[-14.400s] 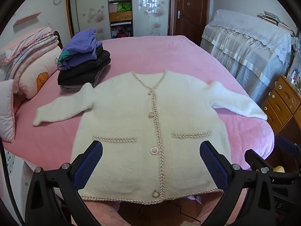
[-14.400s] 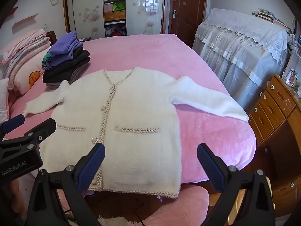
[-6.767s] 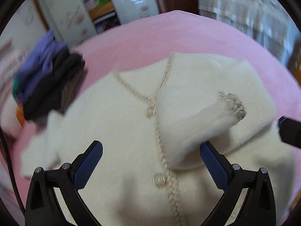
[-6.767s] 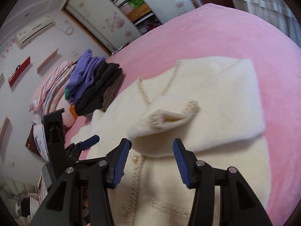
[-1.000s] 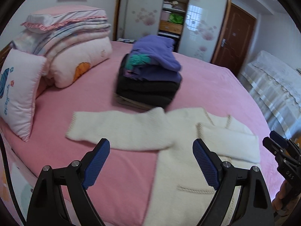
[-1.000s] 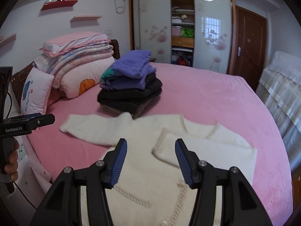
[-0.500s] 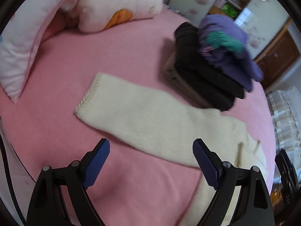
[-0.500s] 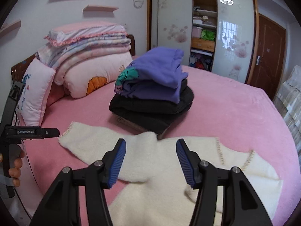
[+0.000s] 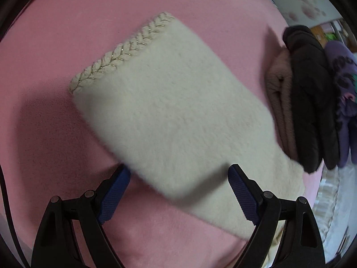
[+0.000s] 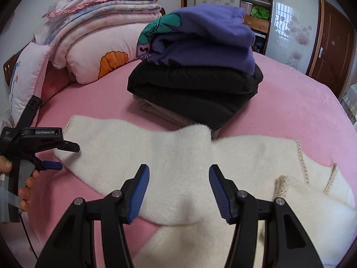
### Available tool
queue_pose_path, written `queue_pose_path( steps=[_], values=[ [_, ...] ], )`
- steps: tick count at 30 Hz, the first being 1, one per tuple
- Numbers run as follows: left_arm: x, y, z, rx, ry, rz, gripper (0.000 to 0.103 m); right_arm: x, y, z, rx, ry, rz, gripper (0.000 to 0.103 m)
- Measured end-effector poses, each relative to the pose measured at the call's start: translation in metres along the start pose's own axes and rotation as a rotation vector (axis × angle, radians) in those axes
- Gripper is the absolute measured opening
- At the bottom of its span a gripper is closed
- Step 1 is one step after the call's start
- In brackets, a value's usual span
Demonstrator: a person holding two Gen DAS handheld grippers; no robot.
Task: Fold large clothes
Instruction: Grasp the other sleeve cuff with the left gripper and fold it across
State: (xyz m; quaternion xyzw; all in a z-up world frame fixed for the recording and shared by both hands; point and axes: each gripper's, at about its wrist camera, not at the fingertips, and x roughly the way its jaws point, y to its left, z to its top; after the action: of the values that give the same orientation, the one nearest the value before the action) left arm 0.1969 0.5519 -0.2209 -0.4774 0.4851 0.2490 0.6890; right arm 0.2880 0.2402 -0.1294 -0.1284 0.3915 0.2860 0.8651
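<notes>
The cardigan (image 10: 200,167) lies flat on the bed (image 10: 290,111) beneath us, its sleeve (image 9: 169,116) ahead of our gaping left tool (image 9: 178,192) and half-open, empty right tool (image 10: 178,189); we should pinch near the cuff (image 9: 120,51).

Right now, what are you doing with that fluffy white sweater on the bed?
A person is folding the white sweater on the pink bed, with a gripper in each hand. One sleeve already lies folded across the chest. The other sleeve lies stretched out flat. The left gripper is open over that sleeve near its cuff, and the right gripper is open over the shoulder. Neither has hold of it yet. A pile of folded clothes sits just behind.
</notes>
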Motion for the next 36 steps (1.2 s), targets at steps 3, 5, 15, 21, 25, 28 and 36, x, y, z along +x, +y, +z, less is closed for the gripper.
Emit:
queue_pose_path(
  steps=[3, 5, 15, 21, 25, 28, 36],
  values=[
    [-0.002, -0.006, 0.000, 0.003, -0.067, 0.017, 0.084, 0.002, 0.000, -0.004, -0.007, 0.004, 0.005, 0.056],
    [-0.004, -0.015, 0.001, 0.052, -0.116, 0.052, 0.063, 0.001, 0.000, -0.007, -0.018, 0.002, 0.004, 0.056],
    [-0.068, -0.047, -0.018, 0.192, -0.381, 0.021, 0.007, -0.016, -0.018, -0.018, -0.029, -0.003, -0.010, 0.056],
    [-0.114, -0.124, -0.079, 0.409, -0.472, -0.158, 0.007, -0.041, -0.052, -0.032, 0.003, -0.021, -0.035, 0.056],
    [-0.121, -0.180, -0.133, 0.563, -0.449, -0.278, 0.007, -0.054, -0.083, -0.044, 0.053, -0.017, -0.059, 0.056],
    [-0.113, -0.215, -0.172, 0.657, -0.392, -0.356, 0.007, -0.062, -0.105, -0.052, 0.088, -0.014, -0.076, 0.056],
    [-0.042, -0.258, -0.251, 0.778, -0.244, -0.399, 0.007, -0.086, -0.156, -0.078, 0.158, -0.017, -0.125, 0.056]
  ],
)
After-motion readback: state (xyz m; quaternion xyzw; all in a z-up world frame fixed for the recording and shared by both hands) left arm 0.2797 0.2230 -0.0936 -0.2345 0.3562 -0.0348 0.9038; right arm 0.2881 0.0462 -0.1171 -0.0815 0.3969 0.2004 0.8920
